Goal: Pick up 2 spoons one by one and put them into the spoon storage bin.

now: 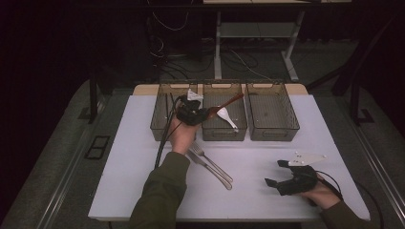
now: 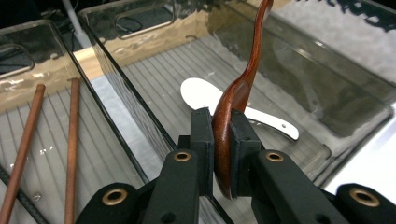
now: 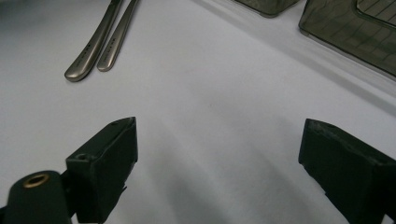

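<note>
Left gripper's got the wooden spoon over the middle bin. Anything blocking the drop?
Only the white spoon lying on the middle bin floor below the wooden spoon. Left gripper holds it by the bowl; bare floor remains around the white one.

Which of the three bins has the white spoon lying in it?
The middle bin: the white spoon lies on its floor. The left bin holds chopsticks.

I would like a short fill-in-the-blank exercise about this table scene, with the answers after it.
1. The left gripper is shut on a ____ wooden spoon.
2. The white spoon lies in the ____ of the three bins.
3. The jaws of the right gripper stand ____ above the white table.
4. Two metal forks lie on the ____.

Answers: brown; middle; open; table
</note>
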`<state>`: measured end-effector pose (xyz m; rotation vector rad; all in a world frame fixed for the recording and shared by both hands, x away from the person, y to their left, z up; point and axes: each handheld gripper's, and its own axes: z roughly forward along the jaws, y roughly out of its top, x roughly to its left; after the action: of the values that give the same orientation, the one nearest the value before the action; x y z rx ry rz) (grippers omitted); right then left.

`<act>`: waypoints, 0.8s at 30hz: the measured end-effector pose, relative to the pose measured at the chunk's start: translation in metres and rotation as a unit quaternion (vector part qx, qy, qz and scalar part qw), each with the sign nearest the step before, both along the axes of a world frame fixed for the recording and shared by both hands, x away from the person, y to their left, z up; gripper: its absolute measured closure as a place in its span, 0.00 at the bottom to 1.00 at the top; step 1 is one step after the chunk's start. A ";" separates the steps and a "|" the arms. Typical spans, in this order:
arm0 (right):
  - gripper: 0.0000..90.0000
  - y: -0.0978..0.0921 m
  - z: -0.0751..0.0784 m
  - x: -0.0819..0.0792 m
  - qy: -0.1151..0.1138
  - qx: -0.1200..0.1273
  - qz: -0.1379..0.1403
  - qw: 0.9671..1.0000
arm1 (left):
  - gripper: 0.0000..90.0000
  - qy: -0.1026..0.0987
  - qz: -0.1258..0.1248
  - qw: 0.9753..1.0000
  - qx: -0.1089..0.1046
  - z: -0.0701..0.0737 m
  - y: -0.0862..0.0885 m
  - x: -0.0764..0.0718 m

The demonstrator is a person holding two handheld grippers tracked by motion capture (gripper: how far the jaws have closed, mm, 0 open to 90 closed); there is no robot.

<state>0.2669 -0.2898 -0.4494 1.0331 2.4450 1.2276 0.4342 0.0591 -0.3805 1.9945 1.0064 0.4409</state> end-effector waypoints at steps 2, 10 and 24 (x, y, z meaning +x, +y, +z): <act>0.13 0.000 0.000 0.000 0.000 0.001 0.000 1.000 | 0.91 0.005 0.002 1.000 0.006 -0.003 -0.004 0.001; 0.13 0.000 0.000 0.000 -0.002 0.001 0.001 1.000 | 0.71 0.011 0.001 1.000 -0.002 -0.007 -0.005 0.004; 0.13 0.000 0.000 0.000 -0.001 0.000 0.001 1.000 | 0.43 0.017 -0.049 0.998 -0.030 0.001 0.000 -0.011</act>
<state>0.2667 -0.2895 -0.4493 1.0288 2.4459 1.2276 0.4235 0.0594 -0.3799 1.9935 0.9279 0.3223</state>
